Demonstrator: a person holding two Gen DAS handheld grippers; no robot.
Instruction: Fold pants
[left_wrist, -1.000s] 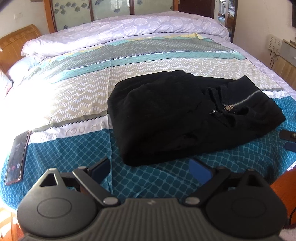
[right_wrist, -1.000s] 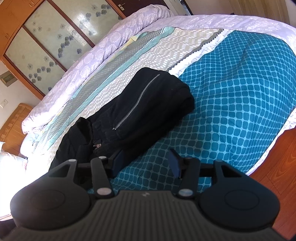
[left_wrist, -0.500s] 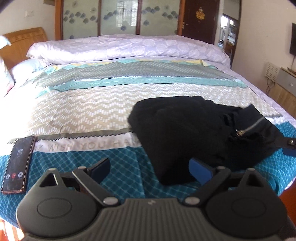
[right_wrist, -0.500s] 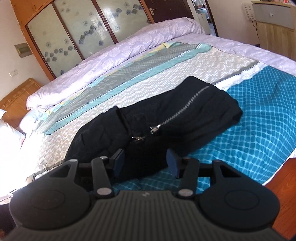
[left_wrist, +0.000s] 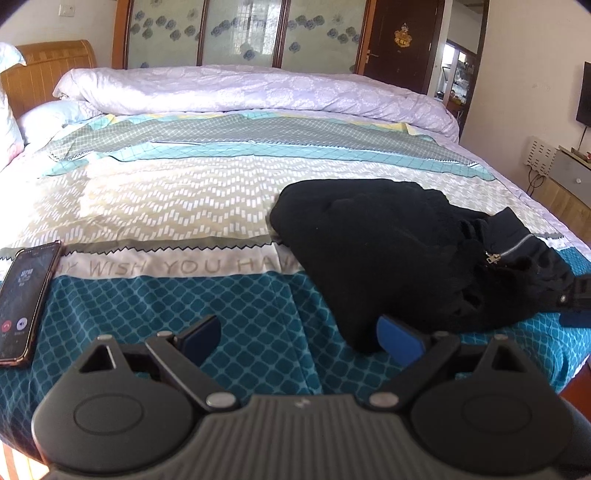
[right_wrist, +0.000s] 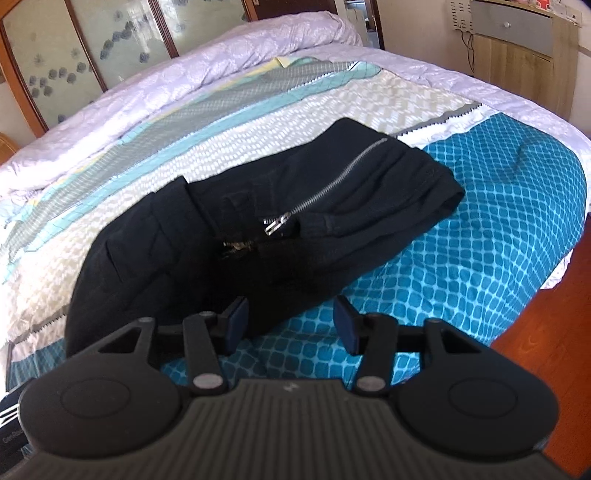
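Observation:
Black pants (left_wrist: 399, 251) with silver zippers lie folded in a compact bundle on the patterned bedspread, right of centre in the left wrist view. They fill the middle of the right wrist view (right_wrist: 258, 221). My left gripper (left_wrist: 299, 338) is open and empty, just in front of the bundle's near left corner. My right gripper (right_wrist: 290, 323) is open and empty at the bundle's near edge. Its tip shows at the right edge of the left wrist view (left_wrist: 576, 302).
A phone (left_wrist: 24, 295) with a lit screen lies on the bed at the near left. A rolled lilac duvet (left_wrist: 251, 88) lies along the far side. A wooden headboard (left_wrist: 44, 70) stands far left. A cabinet (right_wrist: 517, 48) stands beyond the bed; wooden floor (right_wrist: 546, 332) lies right.
Both grippers have drawn back from the folded pants and levelled out. The left view has swung left, so the bundle sits further right. The pants have not moved.

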